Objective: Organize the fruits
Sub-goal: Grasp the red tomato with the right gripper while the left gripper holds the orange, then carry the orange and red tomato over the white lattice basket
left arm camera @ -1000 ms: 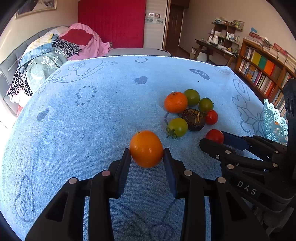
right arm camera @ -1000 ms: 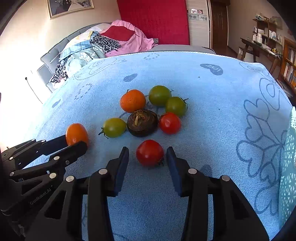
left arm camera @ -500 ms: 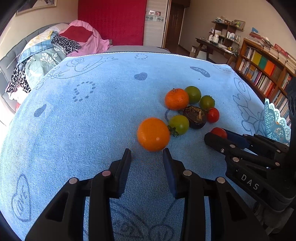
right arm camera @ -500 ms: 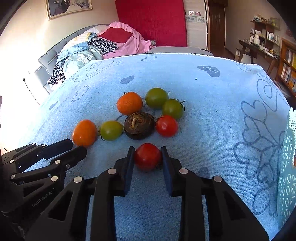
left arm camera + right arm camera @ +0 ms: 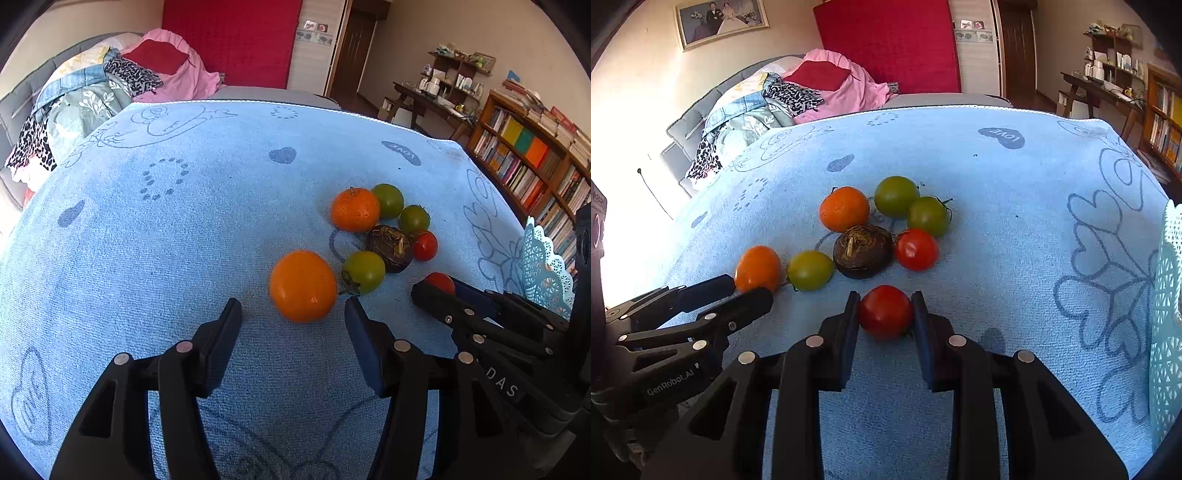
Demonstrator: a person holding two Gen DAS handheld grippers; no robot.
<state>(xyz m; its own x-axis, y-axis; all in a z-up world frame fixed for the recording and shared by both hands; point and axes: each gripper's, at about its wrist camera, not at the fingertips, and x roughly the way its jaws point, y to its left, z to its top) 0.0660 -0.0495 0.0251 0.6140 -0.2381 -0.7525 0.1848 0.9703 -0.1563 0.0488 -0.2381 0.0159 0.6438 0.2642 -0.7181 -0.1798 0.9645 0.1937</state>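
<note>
The right gripper [image 5: 885, 312] has its jaws pressed on a glossy red tomato [image 5: 885, 311] resting on the blue terry towel [image 5: 997, 221] covering the worktop. The left gripper [image 5: 293, 314] gapes wide, holding nothing, behind a smooth orange fruit [image 5: 303, 285]. Beyond lie green tomatoes, a dimpled mandarin [image 5: 355, 209] and a rough brown bulb [image 5: 389, 248]. A lacy white basket [image 5: 1167, 314] stands right; a bookshelf [image 5: 532, 166] and a red panel [image 5: 890, 40] lie farther off.

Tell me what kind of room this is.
Probably a lived-in home room, a bedroom or living room: a grey padded sofa or bed piled with clothes, a framed wedding portrait and a wooden bookshelf full of books.
</note>
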